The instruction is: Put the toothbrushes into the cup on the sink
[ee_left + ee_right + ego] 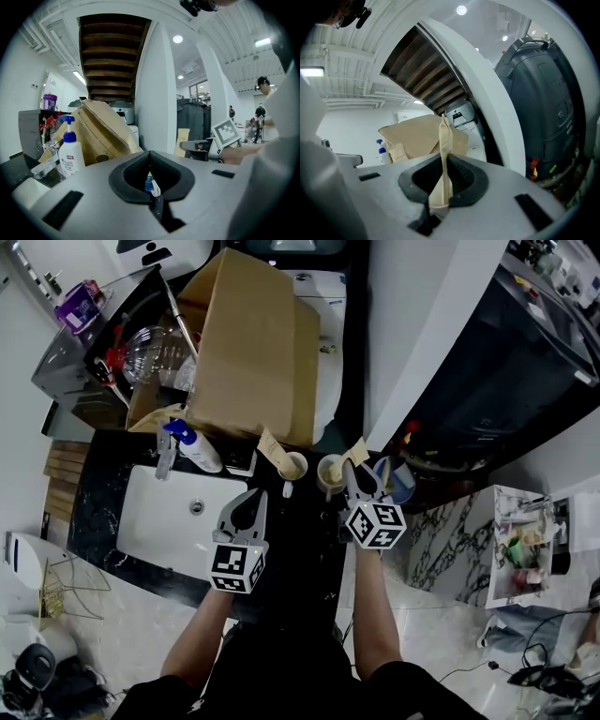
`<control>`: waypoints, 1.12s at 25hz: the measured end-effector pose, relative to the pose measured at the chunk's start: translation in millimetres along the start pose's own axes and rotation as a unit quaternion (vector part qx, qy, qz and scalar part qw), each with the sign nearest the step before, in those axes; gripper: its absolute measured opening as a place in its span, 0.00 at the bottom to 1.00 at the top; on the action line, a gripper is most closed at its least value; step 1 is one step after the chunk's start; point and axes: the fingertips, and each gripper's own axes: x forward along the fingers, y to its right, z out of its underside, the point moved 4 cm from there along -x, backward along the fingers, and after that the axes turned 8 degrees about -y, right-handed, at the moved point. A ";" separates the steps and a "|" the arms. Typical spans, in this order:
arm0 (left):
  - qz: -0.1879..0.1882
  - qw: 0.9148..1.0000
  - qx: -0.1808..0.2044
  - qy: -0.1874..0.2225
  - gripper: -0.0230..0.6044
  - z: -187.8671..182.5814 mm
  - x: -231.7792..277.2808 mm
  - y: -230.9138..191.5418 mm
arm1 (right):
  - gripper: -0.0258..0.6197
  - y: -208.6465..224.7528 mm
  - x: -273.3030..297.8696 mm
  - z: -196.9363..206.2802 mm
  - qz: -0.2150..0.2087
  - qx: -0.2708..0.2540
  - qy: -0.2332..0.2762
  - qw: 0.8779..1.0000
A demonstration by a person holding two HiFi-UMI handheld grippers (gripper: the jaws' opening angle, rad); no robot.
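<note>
Black marble counter [98, 512], forearms [370, 615] outstretched, left tongs [248, 504] together, right tongs [359, 481] clamped on wrapped toothbrush [443, 154] beside cup [328, 472]

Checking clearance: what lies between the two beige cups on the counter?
Only bare black counter separates the left cup and the right cup, in the head view.

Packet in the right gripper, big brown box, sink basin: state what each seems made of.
Toothbrush packet: thin brown kraft-type paper, matte, going by its creases and flat folded edge.
Cardboard box: dull tan cardboard, with stiff flaps bent along fold lines.
Sink basin: smooth glossy white, probably glazed ceramic; a moulded resin can't be ruled out.
</note>
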 end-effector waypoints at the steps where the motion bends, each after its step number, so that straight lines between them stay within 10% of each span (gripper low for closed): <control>1: 0.000 1.000 0.001 0.000 0.04 0.2 -0.7 -0.1 | 0.09 0.6 0.1 0.8 0.001 0.002 0.000 1.000; 11: 0.005 1.000 0.004 -0.004 0.04 0.6 1.1 7.5 | 0.10 12.4 -2.5 4.8 0.017 0.001 -0.022 1.000; 20: 0.004 1.000 0.012 -0.010 0.04 4.3 -3.8 10.6 | 0.40 11.8 -2.2 18.5 0.019 -0.001 -0.044 0.999; 28: 0.010 1.000 0.011 -0.009 0.04 6.1 -9.6 8.9 | 0.42 16.2 -15.2 22.9 0.045 0.011 -0.042 0.998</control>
